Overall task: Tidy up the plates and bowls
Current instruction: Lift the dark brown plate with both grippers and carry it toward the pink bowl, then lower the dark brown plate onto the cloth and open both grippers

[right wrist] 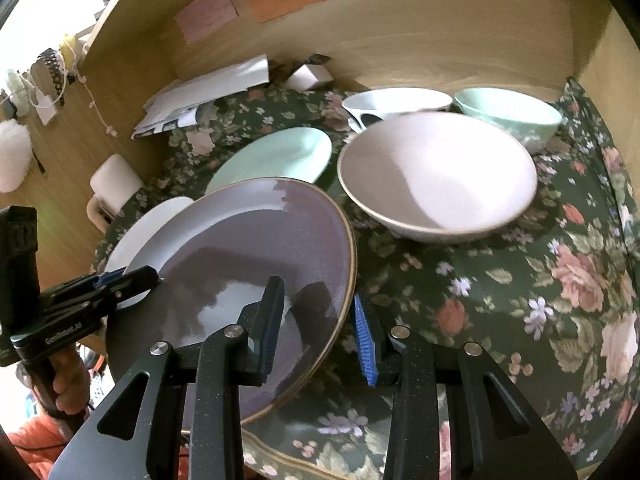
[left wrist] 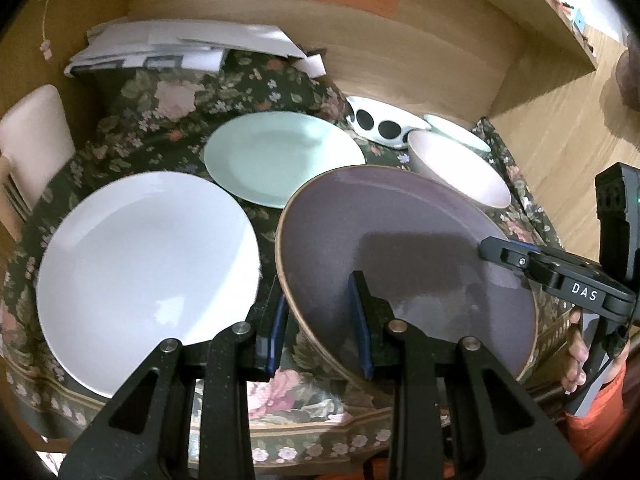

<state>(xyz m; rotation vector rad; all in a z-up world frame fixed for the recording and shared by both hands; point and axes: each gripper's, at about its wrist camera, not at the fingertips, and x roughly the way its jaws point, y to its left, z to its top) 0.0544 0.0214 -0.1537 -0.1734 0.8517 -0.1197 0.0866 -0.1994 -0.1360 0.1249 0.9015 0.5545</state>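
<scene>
A purple plate [left wrist: 400, 240] [right wrist: 248, 232] with a brown rim hangs tilted over the floral cloth, held from two sides. My left gripper [left wrist: 318, 328] is shut on its near-left rim. My right gripper [right wrist: 318, 330] is shut on the opposite rim, and its tip [left wrist: 500, 256] shows in the left wrist view. To the left lies a white plate [left wrist: 148, 252] [right wrist: 152, 220], with a pale green plate [left wrist: 280, 156] [right wrist: 280, 152] behind. A pink bowl [left wrist: 460, 164] [right wrist: 436, 176], a black-dotted white bowl [left wrist: 380, 124] [right wrist: 392, 102] and a green bowl [left wrist: 456, 130] [right wrist: 508, 112] stand at the back right.
A floral tablecloth [right wrist: 520, 280] covers the table. Wooden walls [right wrist: 400, 40] close in the back and sides. Loose white papers [left wrist: 180, 44] lie at the back left. A pale chair back [left wrist: 32, 132] stands off the table's left edge.
</scene>
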